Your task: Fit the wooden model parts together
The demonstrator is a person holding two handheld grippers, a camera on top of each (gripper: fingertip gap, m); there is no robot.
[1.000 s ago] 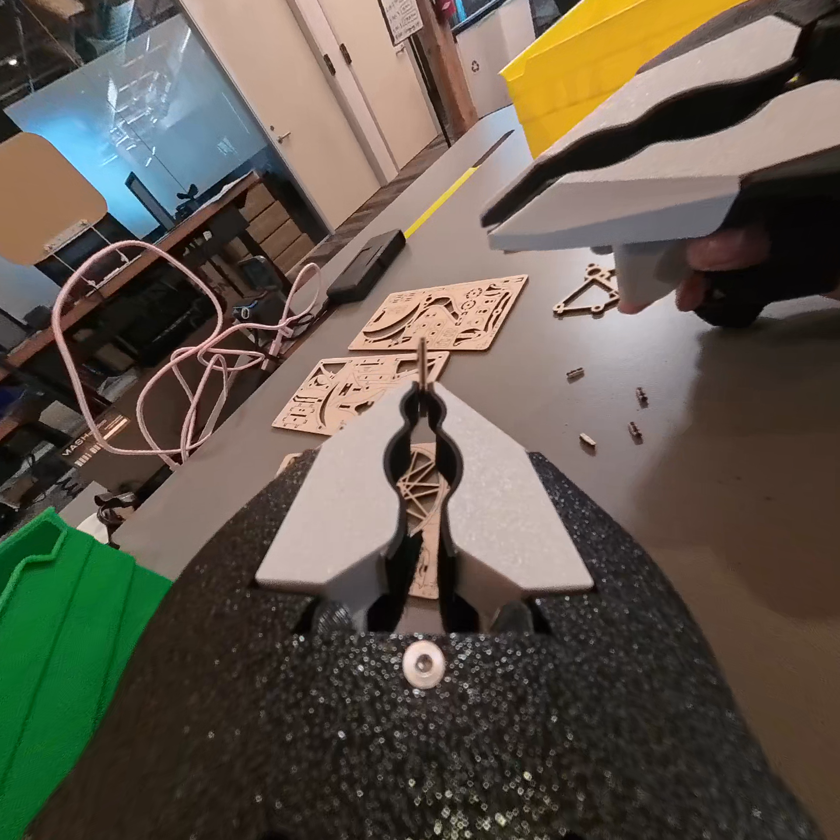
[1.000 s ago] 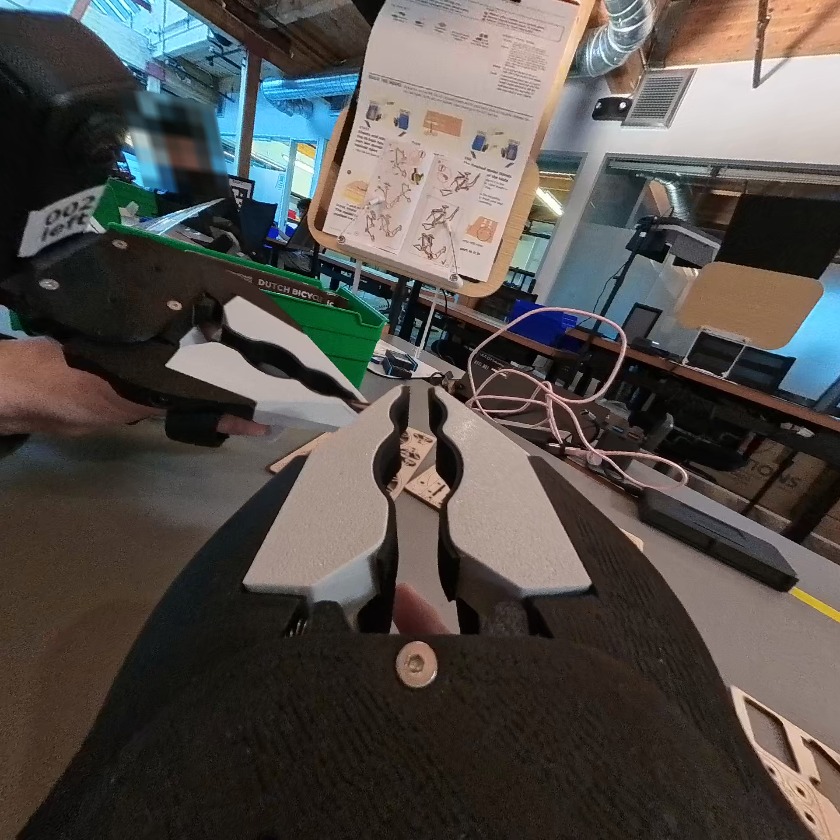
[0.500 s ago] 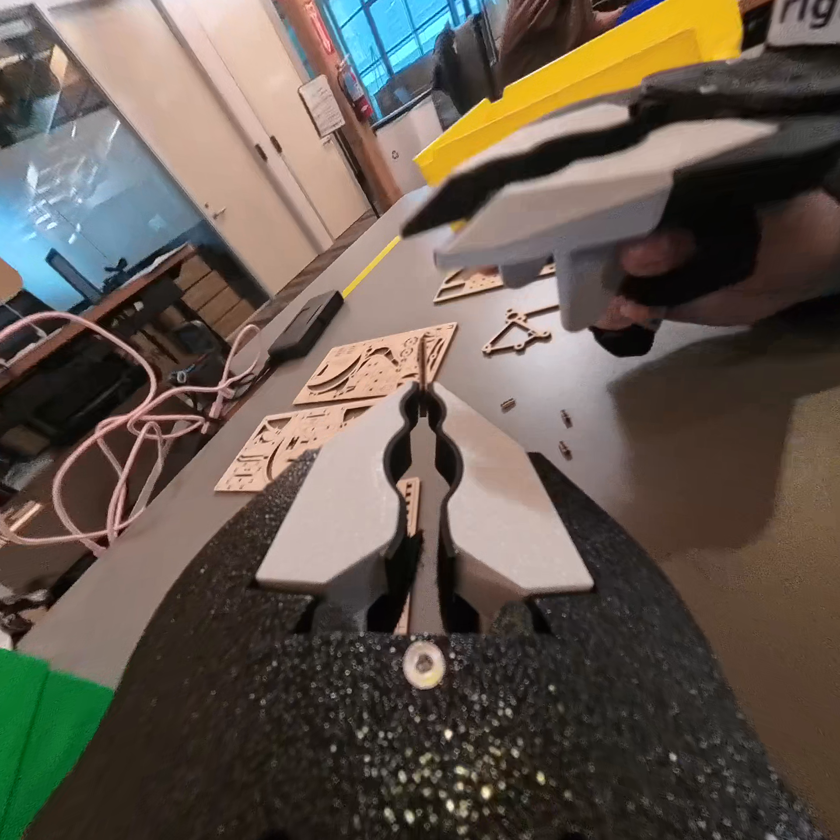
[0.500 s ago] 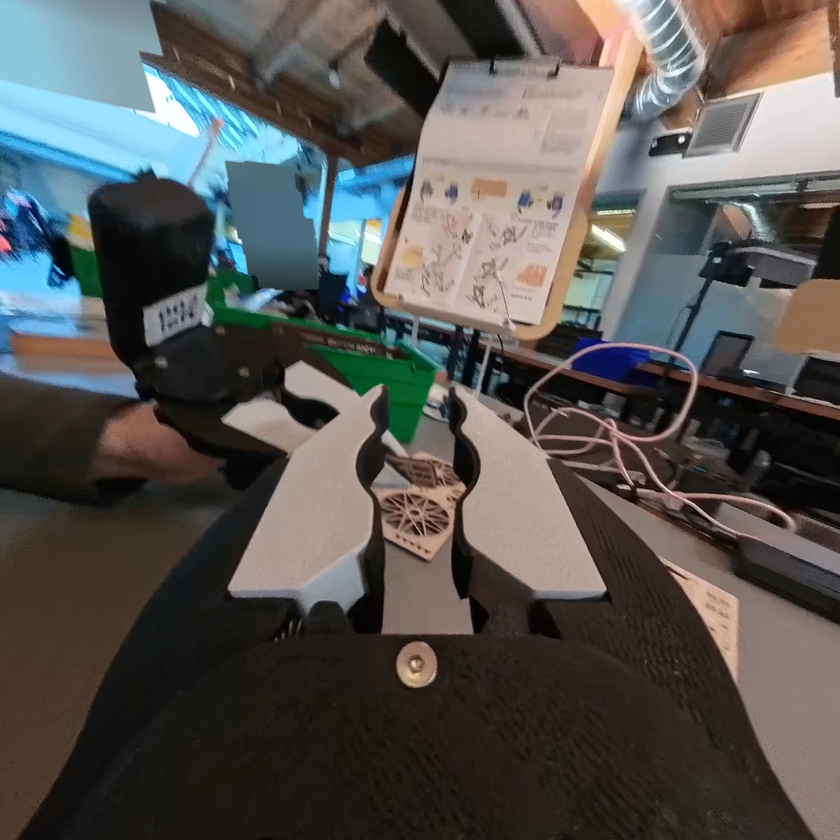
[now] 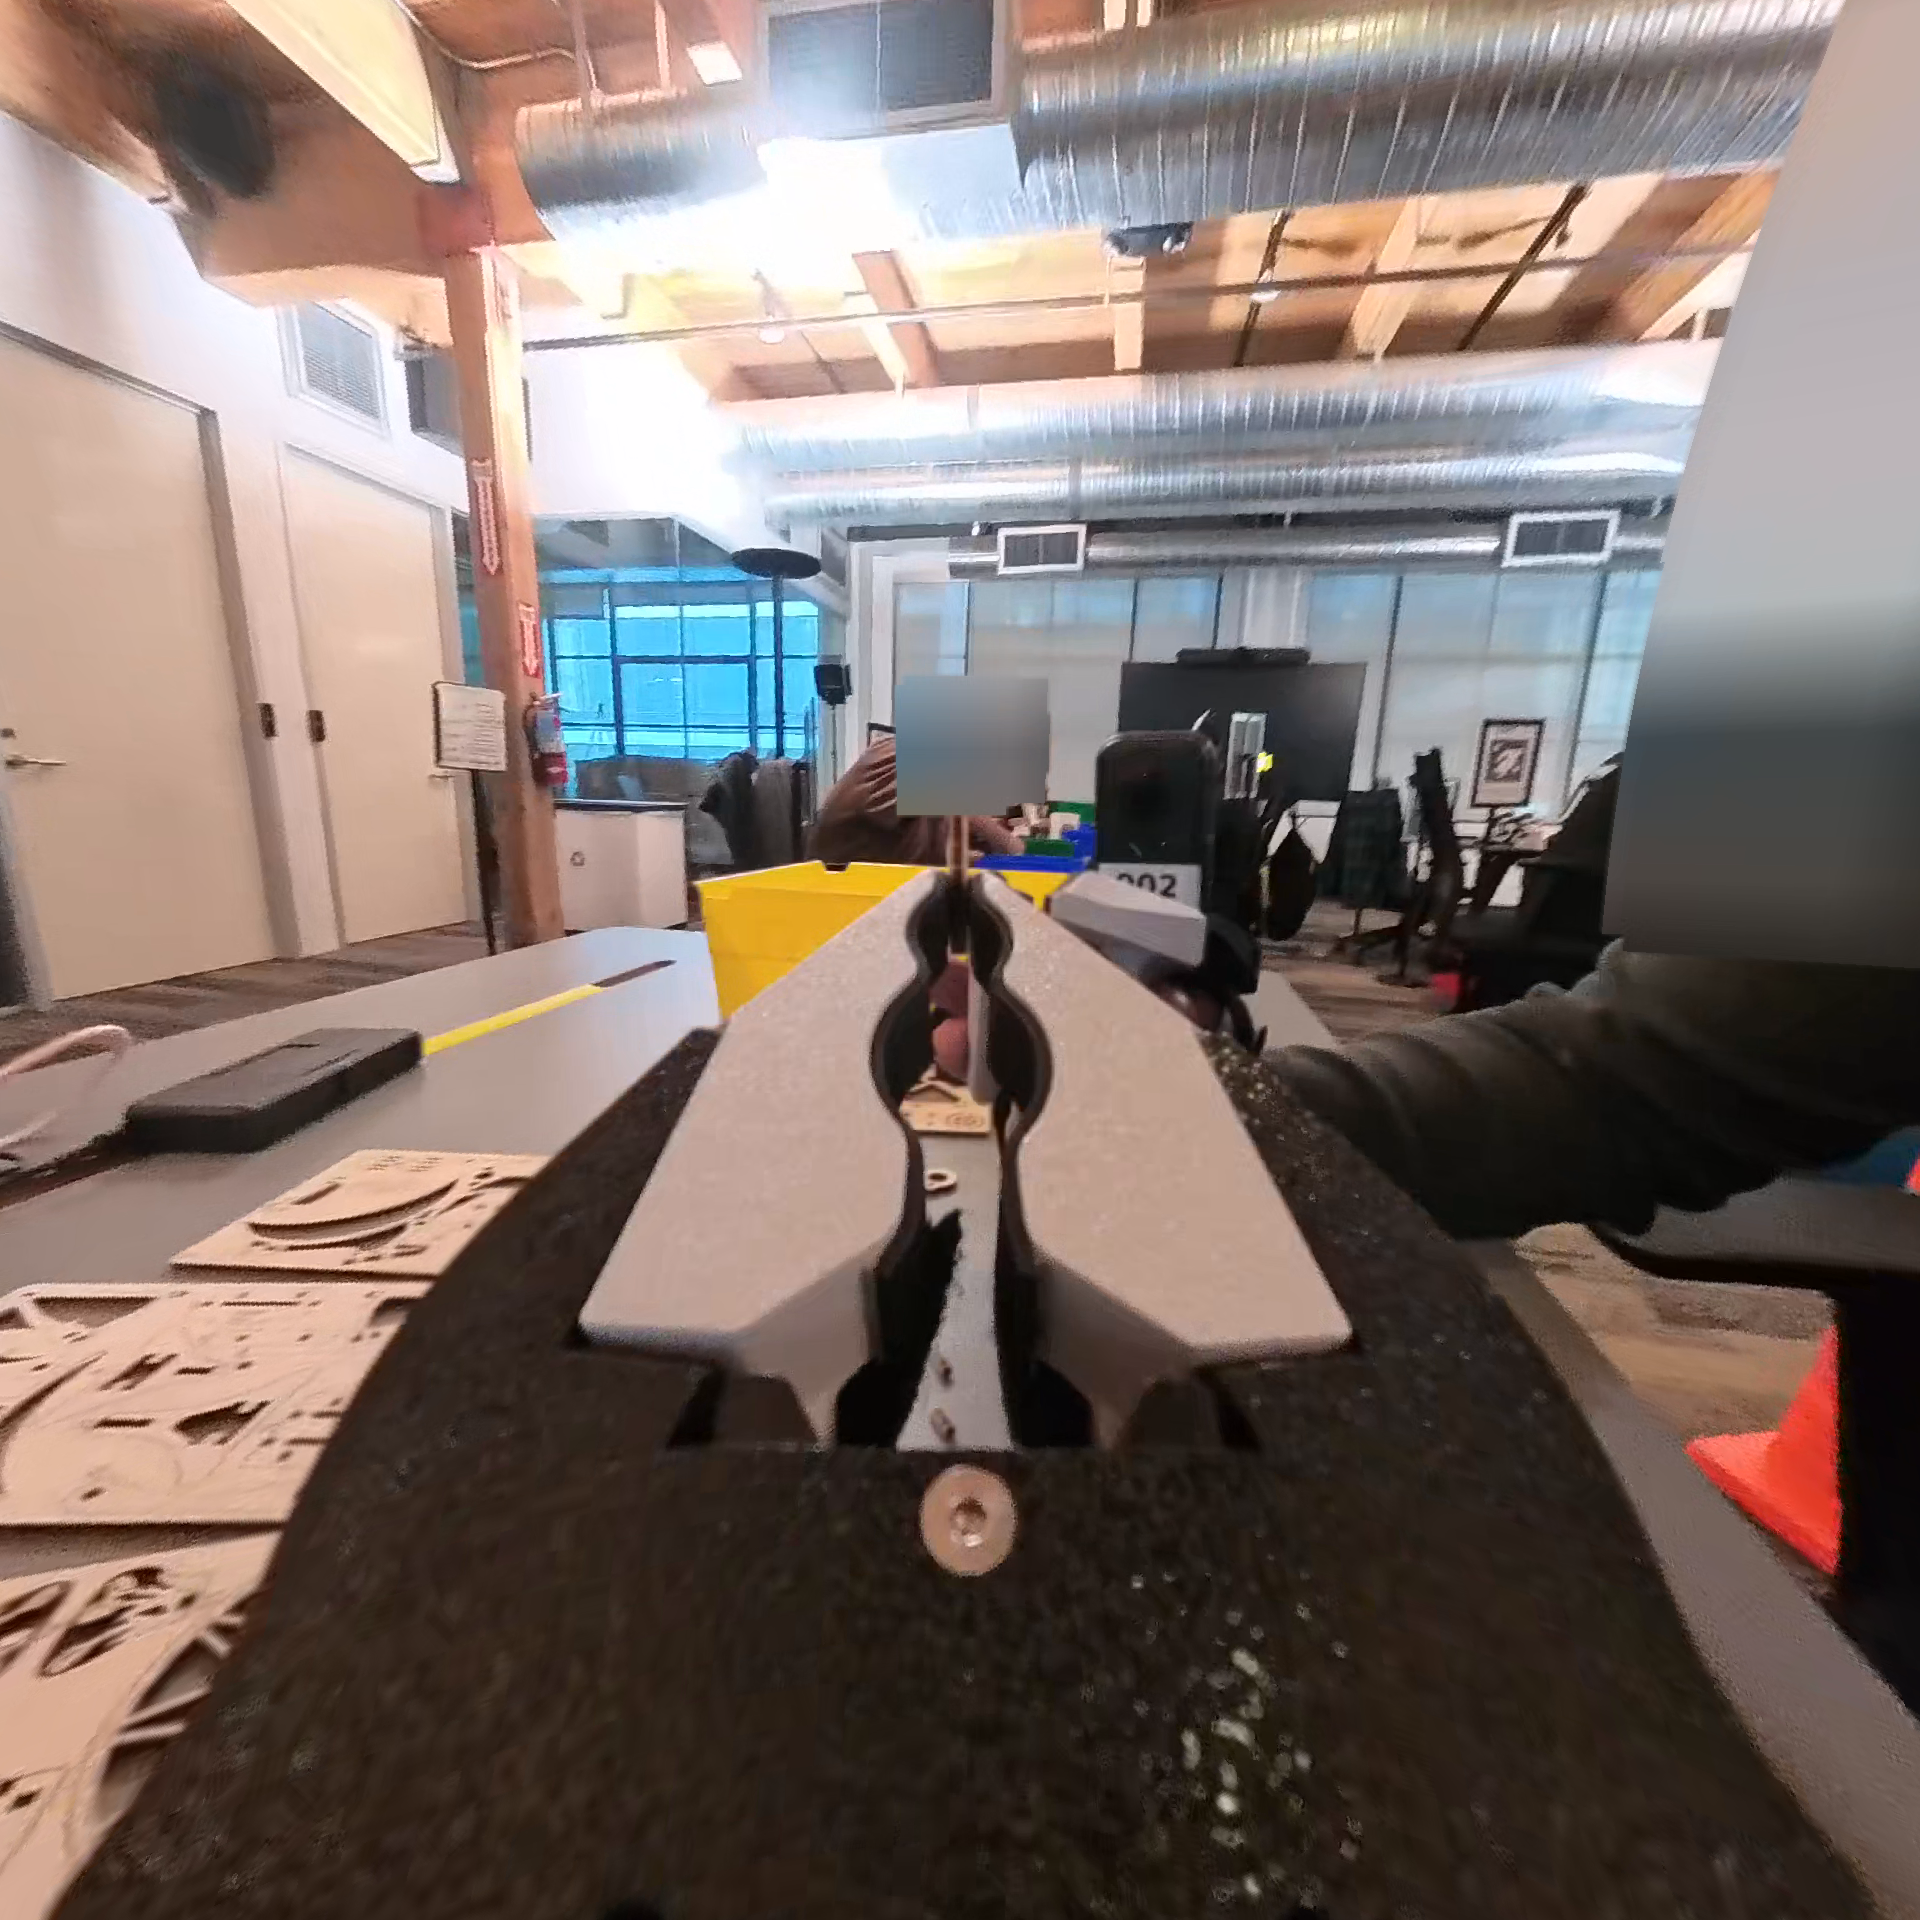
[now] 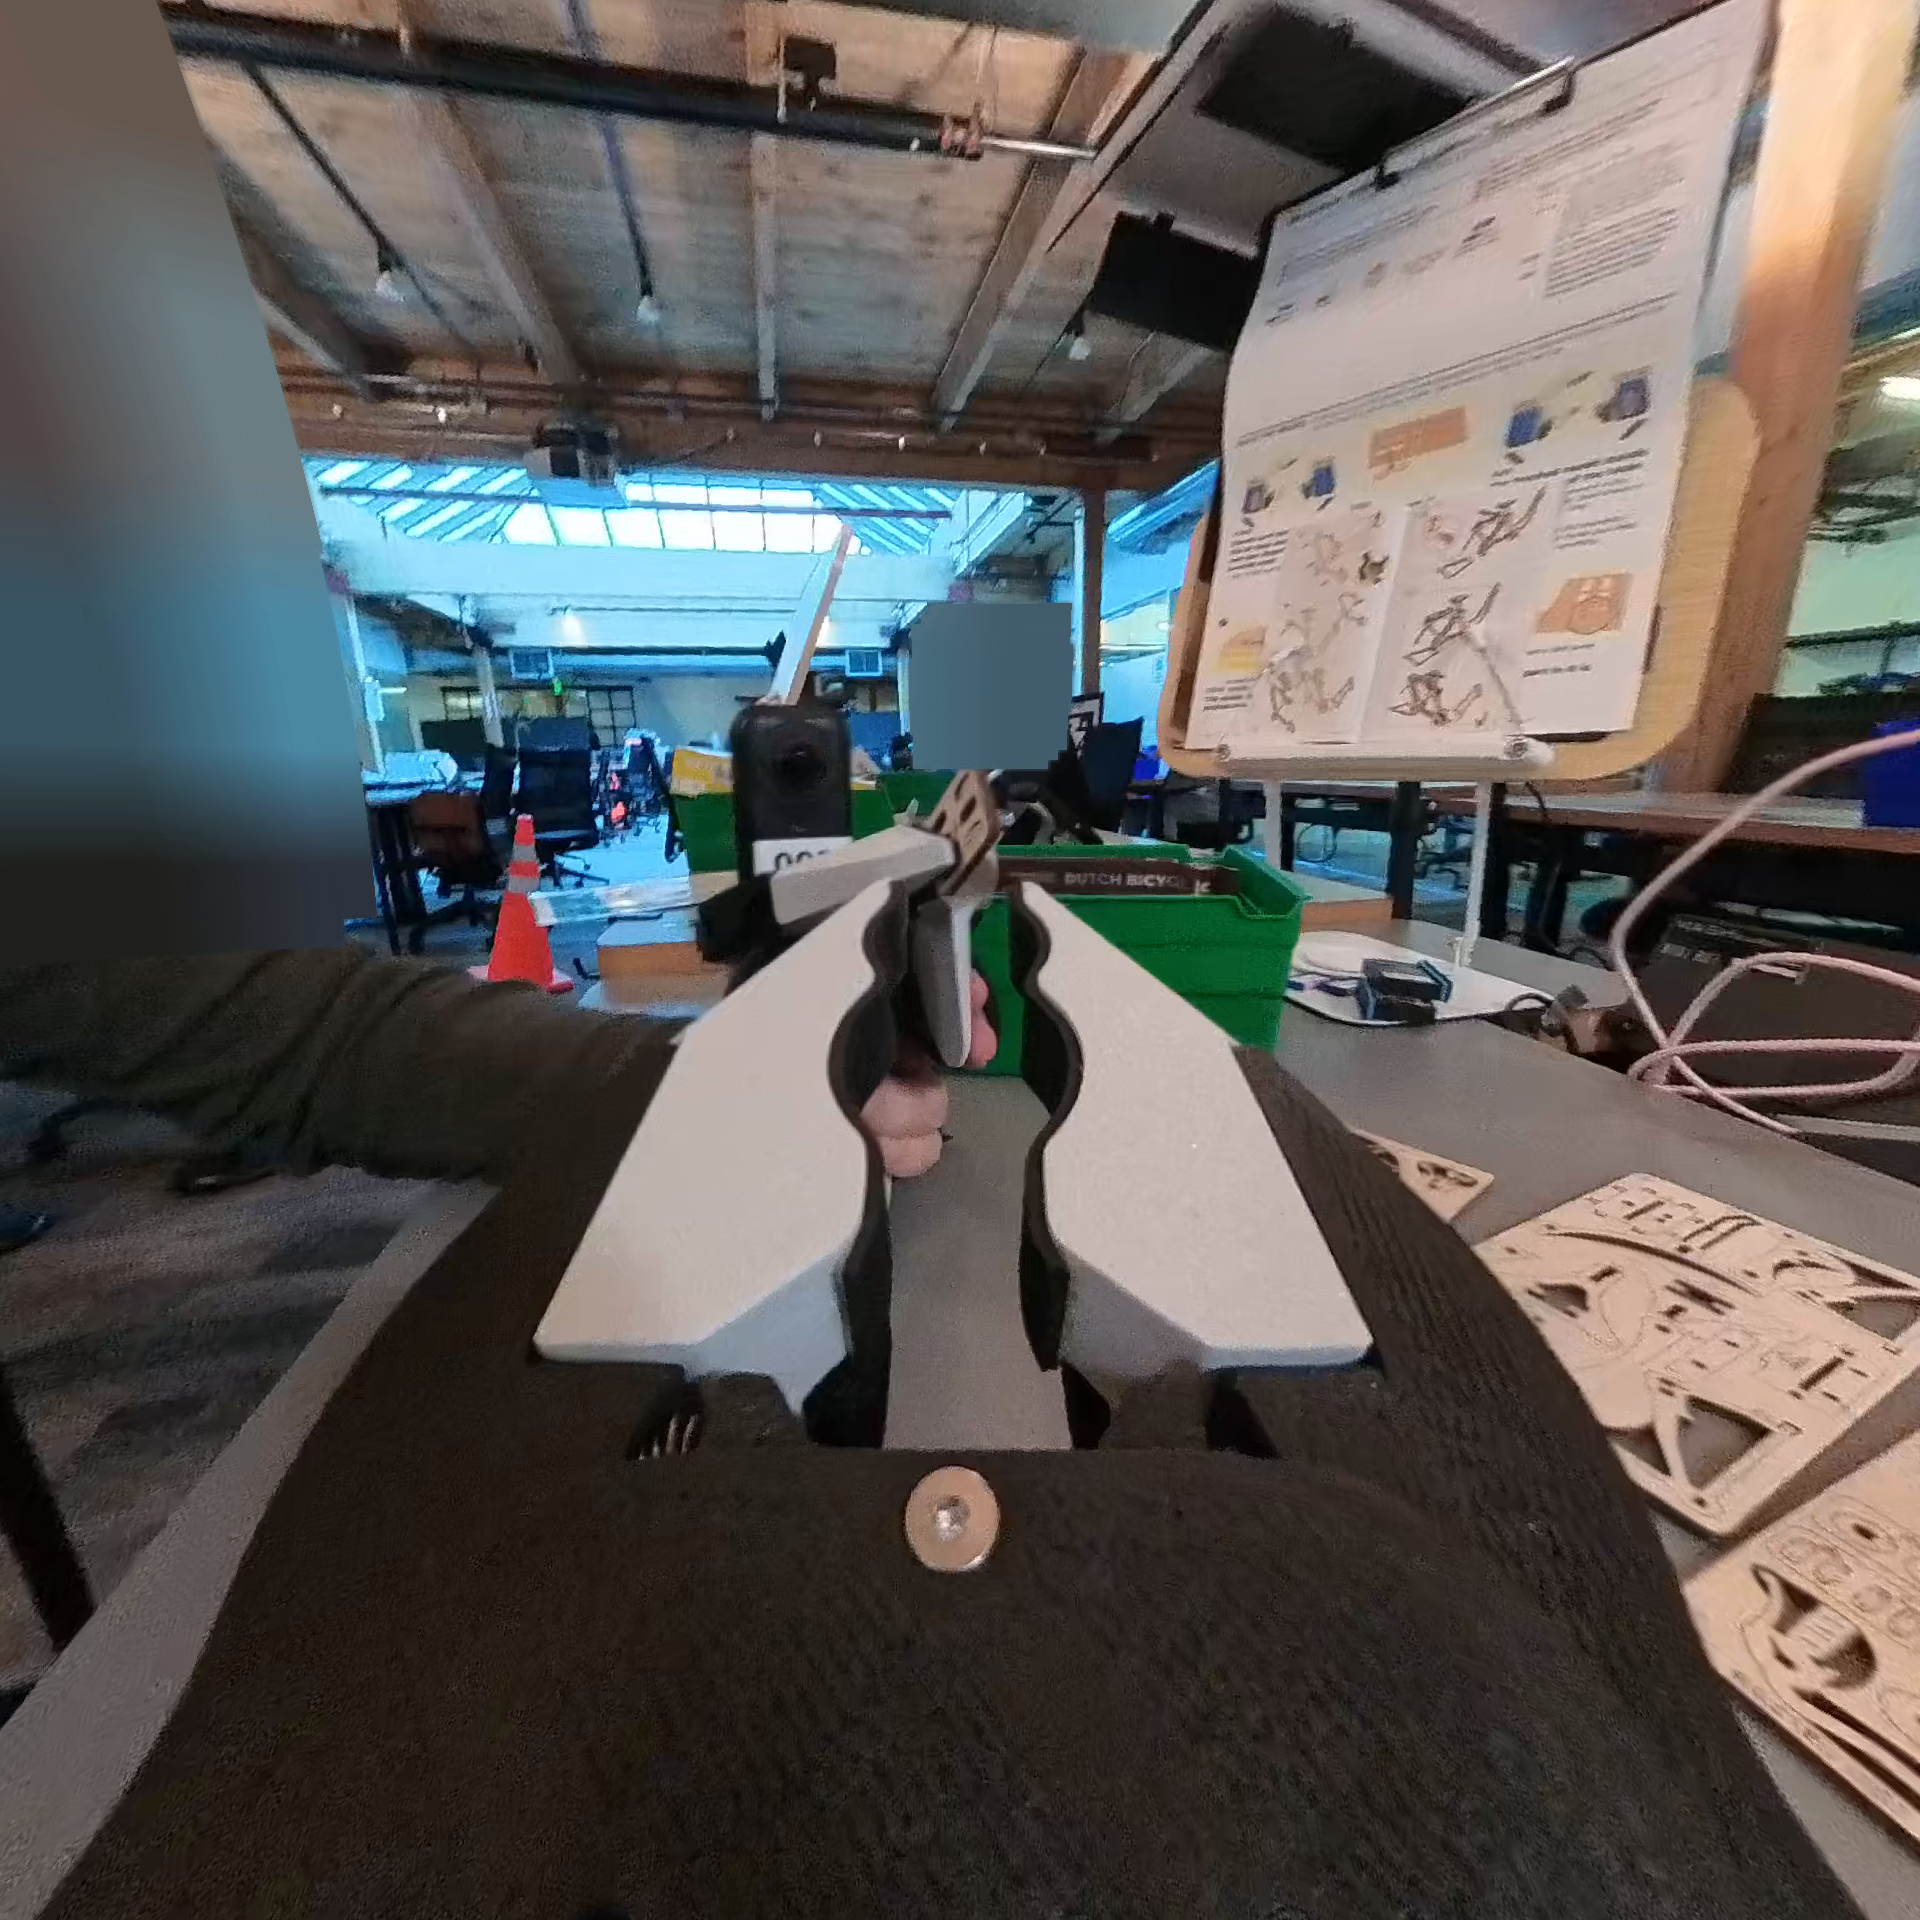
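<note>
My left gripper [image 5: 961, 885] is shut on a thin flat wooden part [image 5: 962, 847], seen edge-on and sticking up past the tips. In the right wrist view the same part [image 6: 968, 826] shows as a perforated piece in the left gripper [image 6: 940, 864], which points back at the camera. My right gripper [image 6: 961, 896] is open and empty, its jaws a few centimetres short of the part and either side of it. The right gripper also shows in the left wrist view [image 5: 1130, 920], just behind the part. Both are held above the grey table [image 5: 499, 1091].
Laser-cut wooden sheets [image 5: 353, 1216] [image 6: 1683, 1340] lie on the table. Small pegs [image 5: 940, 1371] and a ring [image 5: 942, 1177] lie under the left gripper. Nearby are a yellow bin [image 5: 790, 935], green bin [image 6: 1143, 935], black box [image 5: 270, 1086], instruction board [image 6: 1455, 468], pink cable [image 6: 1766, 1049] and orange cone [image 6: 520, 920]. The grippers are tip to tip, or close to it.
Both grippers have risen and turned level to face each other. The right gripper's jaws have opened wider. The left gripper still holds the wooden part.
</note>
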